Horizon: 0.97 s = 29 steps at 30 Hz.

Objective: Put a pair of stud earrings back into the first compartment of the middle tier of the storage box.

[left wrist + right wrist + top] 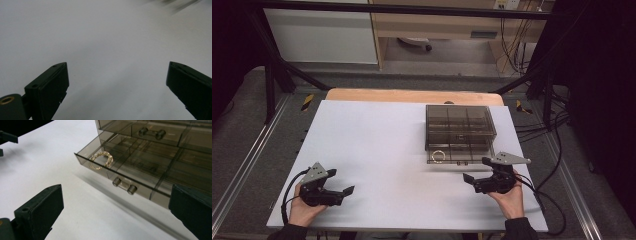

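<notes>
High view, both grippers' fingers spread, right gripper near open drawer edge, bracelet inside.

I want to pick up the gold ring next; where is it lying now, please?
The gold ring lies in the left end compartment of the open bottom drawer of the smoked plastic organizer box, just ahead of the right gripper in the high view.

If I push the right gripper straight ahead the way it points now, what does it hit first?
Probably the pulled-out bottom drawer of the smoky plastic organizer: the right gripper, jaws open, faces the drawer's front wall near its handle. Bare table lies between; depth is unclear.
</notes>
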### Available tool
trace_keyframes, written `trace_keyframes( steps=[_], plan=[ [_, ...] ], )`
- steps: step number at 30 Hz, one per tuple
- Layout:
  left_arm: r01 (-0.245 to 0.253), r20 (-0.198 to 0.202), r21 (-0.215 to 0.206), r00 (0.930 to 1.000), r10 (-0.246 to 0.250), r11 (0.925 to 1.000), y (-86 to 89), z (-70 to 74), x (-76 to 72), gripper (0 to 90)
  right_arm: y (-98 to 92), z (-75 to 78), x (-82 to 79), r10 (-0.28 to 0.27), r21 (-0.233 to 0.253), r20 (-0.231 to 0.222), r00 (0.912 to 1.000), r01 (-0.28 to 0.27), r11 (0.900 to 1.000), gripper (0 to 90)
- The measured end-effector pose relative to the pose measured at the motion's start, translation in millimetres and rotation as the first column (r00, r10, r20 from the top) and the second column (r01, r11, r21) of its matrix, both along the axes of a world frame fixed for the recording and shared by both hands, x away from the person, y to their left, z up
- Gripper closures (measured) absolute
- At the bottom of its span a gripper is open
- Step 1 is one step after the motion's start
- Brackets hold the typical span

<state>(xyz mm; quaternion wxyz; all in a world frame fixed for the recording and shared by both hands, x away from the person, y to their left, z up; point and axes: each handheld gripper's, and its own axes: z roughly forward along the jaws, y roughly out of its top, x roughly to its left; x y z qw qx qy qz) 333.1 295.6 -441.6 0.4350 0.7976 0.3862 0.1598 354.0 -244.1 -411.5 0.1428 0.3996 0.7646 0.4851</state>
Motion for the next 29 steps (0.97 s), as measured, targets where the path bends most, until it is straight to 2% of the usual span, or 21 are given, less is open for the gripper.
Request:
trace_keyframes(
  steps=[12,15,20,29],
  plan=[
    [0.003,-0.003,0.001,1.0000,-0.003,1.0000,-0.8,-0.5,0.1,4.4,-25.6,-21.6,-9.1,-0.004,0.030,-0.035,0.9994,0.005,1.000,0.2],
    [0.005,-0.006,0.002,1.0000,-0.005,1.0000,-0.8,-0.8,0.2,4.4,-29.4,-26.3,-9.4,0.000,0.019,-0.047,0.9989,0.001,1.000,0.2],
    [0.005,-0.007,0.003,1.0000,-0.005,1.0000,-0.8,-0.9,0.2,4.4,-34.1,-31.9,-9.6,0.007,0.016,-0.044,0.9990,-0.007,1.000,0.2],
    [0.008,-0.009,0.002,0.9999,-0.008,1.0000,-1.1,-1.0,0.2,4.4,-35.8,-35.4,-9.2,0.008,0.003,-0.048,0.9988,-0.008,1.000,0.2]
  ],
)
